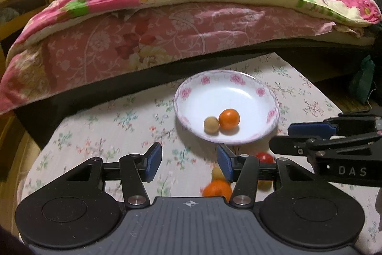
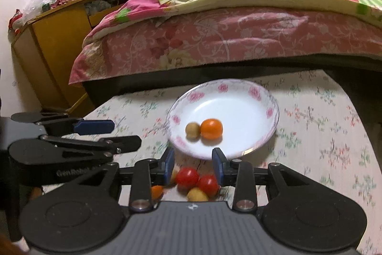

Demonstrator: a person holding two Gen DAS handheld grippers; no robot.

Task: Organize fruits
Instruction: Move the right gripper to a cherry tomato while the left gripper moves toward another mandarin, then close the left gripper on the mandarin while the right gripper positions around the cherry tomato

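A white plate with pink flowers [image 1: 262, 92] [image 2: 260, 97] sits on the floral table and holds an orange [image 1: 229, 119] [image 2: 211, 129] and a small tan fruit [image 1: 211, 125] [image 2: 193, 130]. In front of the plate lie loose fruits: two red tomatoes [image 2: 187, 177] [image 2: 208, 184], a yellowish fruit [image 2: 197, 195] and an orange [image 1: 216, 188]. My left gripper [image 1: 189, 163] is open and empty over the cloth, left of the loose fruits. My right gripper [image 2: 193, 165] is open above the tomatoes, touching nothing.
A bed with pink and green quilts [image 1: 167, 23] [image 2: 238, 35] runs along the far side of the table. A wooden cabinet [image 2: 55, 44] stands at the left. The floral tablecloth [image 1: 107, 130] spreads around the plate.
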